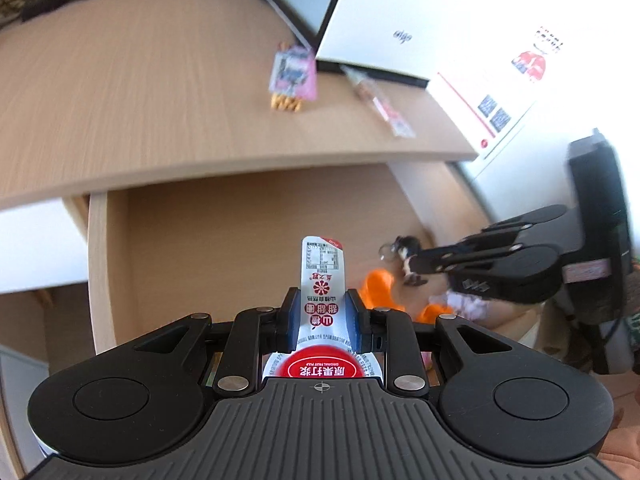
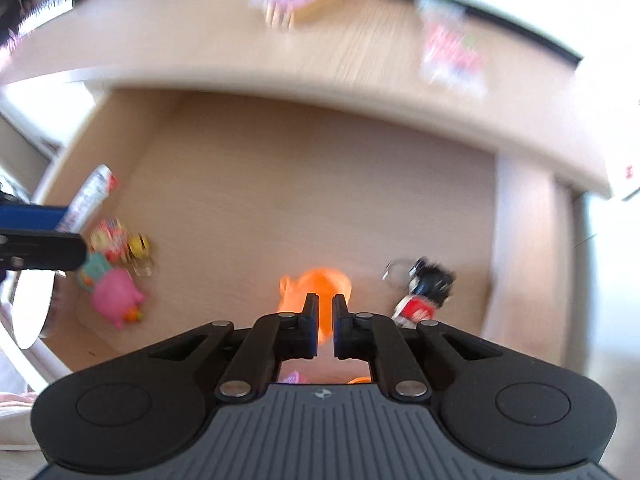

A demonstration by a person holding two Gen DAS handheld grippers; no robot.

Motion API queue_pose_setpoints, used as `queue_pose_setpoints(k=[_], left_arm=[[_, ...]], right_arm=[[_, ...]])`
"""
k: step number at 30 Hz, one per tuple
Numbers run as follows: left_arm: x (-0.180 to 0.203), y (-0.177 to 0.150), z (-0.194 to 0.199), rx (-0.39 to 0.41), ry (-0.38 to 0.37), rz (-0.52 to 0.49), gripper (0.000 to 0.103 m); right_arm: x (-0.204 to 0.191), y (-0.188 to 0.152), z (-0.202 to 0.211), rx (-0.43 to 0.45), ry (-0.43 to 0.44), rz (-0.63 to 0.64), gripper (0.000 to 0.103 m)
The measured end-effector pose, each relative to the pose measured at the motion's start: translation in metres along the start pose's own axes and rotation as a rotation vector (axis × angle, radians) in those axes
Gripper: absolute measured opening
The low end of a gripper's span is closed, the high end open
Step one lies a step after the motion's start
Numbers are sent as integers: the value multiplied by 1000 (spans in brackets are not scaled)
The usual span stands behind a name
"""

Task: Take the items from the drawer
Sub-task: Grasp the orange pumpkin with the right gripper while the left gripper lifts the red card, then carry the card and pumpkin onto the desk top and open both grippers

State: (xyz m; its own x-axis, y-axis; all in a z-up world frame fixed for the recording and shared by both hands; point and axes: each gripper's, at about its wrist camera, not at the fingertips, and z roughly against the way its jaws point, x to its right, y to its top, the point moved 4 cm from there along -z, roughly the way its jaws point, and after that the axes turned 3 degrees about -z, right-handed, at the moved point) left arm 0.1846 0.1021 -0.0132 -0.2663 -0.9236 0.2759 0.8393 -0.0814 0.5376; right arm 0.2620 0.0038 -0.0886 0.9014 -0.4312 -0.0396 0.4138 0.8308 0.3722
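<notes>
Red and white, a slim snack pouch [image 1: 322, 280] stands pinched between the jaws of the left gripper [image 1: 322, 316], lifted above the open wooden drawer [image 1: 108, 264]. Its sealed end points up and away from the camera, and its printed text reads upside down from this side.

To the right, the right gripper [image 2: 325, 312] hangs low over the drawer with its jaws nearly together and nothing visibly between them; just beyond its tips lies a blurred orange toy [image 2: 316, 286]. Beside that sits a small black figure keyring [image 2: 424, 288]. At the drawer's left side a pink toy [image 2: 114, 296] rests among other small colourful trinkets.

Above the drawer, the pale wood worktop [image 1: 120, 92] already carries two snack packets [image 1: 292, 76] near a white box [image 1: 400, 20].

To finish this step well, the pouch probably needs lifting clear of the worktop's front edge before moving forward, gripped firmly since the film looks slippery, then set down flat beside the packets.
</notes>
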Motion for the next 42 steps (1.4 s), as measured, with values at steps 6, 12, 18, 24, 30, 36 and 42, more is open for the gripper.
queue_pose_setpoints(k=[6, 12, 18, 24, 30, 36, 42], left_arm=[[1, 6, 1, 22, 0, 9, 26], [-12, 4, 0, 35, 12, 77, 26], [-17, -3, 5, 30, 22, 105, 26], [-22, -11, 11, 17, 46, 120, 26], [-21, -10, 15, 2, 3, 137, 26], [-31, 84, 41, 170, 12, 70, 26], [-53, 186, -16, 195, 99, 11, 26]], right_arm=[[27, 12, 29, 74, 60, -93, 11], [35, 13, 6, 33, 114, -170, 66], [-5, 6, -29, -87, 135, -24, 66], [-32, 2, -78, -191, 23, 93, 50], [-24, -1, -49, -135, 58, 15, 43], [5, 38, 67, 206, 88, -129, 43], [61, 99, 107, 392, -117, -196, 43]])
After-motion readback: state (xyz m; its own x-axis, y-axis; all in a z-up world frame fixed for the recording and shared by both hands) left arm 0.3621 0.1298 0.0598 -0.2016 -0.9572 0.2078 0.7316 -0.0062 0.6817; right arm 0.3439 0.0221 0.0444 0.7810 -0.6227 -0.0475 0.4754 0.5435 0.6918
